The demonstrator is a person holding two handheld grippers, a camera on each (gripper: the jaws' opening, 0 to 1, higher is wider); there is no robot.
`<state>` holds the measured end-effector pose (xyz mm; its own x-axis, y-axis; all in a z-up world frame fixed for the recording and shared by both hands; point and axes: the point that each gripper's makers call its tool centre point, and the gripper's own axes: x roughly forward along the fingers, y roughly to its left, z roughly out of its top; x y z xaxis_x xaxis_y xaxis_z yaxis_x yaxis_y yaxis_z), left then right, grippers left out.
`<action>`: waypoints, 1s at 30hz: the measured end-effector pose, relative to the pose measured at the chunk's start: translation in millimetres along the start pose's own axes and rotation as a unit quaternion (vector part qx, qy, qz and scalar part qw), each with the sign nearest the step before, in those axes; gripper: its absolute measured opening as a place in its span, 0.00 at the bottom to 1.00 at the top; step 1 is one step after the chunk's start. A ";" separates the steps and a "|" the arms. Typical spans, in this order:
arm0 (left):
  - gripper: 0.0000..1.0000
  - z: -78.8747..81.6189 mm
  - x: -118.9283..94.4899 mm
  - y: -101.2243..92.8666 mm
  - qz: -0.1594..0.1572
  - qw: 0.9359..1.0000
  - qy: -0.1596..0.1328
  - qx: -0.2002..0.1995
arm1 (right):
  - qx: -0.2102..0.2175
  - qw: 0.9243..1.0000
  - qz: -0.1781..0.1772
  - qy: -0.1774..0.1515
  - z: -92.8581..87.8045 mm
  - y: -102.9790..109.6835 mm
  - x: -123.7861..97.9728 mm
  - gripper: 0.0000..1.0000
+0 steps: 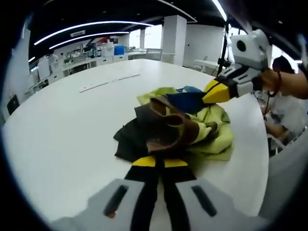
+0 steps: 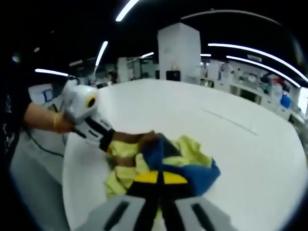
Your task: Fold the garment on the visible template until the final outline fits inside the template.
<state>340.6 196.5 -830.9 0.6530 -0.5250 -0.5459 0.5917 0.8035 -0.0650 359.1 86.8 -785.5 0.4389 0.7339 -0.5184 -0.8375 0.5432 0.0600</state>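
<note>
A crumpled garment (image 1: 192,120) of lime green, blue, brown and dark cloth lies in a heap on the white table (image 1: 62,130). In the left gripper view my left gripper (image 1: 160,162) is shut on the dark brown edge nearest me. My right gripper (image 1: 219,92) reaches in from the right and pinches the blue part. In the right gripper view my right gripper (image 2: 160,177) is shut on the blue cloth of the garment (image 2: 190,154), and the left gripper (image 2: 107,139) holds the brown edge at the far left. Faint template lines (image 1: 109,82) mark the table beyond the heap.
The table's curved edge (image 1: 262,159) runs close to the right of the heap. A seated person (image 1: 284,96) is beyond that edge. The template line (image 2: 231,121) shows on the open white surface to the right. A white pillar (image 2: 179,50) and desks stand far behind.
</note>
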 end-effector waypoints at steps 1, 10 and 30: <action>0.00 1.0 -2.5 0.4 0.002 1.000 0.000 0.000 | 0.003 1.000 -0.002 -0.003 1.9 -1.1 -1.5 0.00; 0.00 14.1 -28.9 4.1 0.002 1.000 -0.016 -0.008 | 0.032 0.998 -0.034 -0.039 22.0 -22.3 -19.5 0.00; 0.00 12.9 -89.2 36.2 0.057 0.998 -0.014 0.010 | 0.054 0.994 -0.093 -0.029 17.0 -52.8 -43.0 0.00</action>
<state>309.8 268.8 -773.7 0.7296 -0.4388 -0.5246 0.5219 0.8529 0.0123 389.9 33.5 -751.8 0.6035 0.6367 -0.4799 -0.7015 0.7102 0.0601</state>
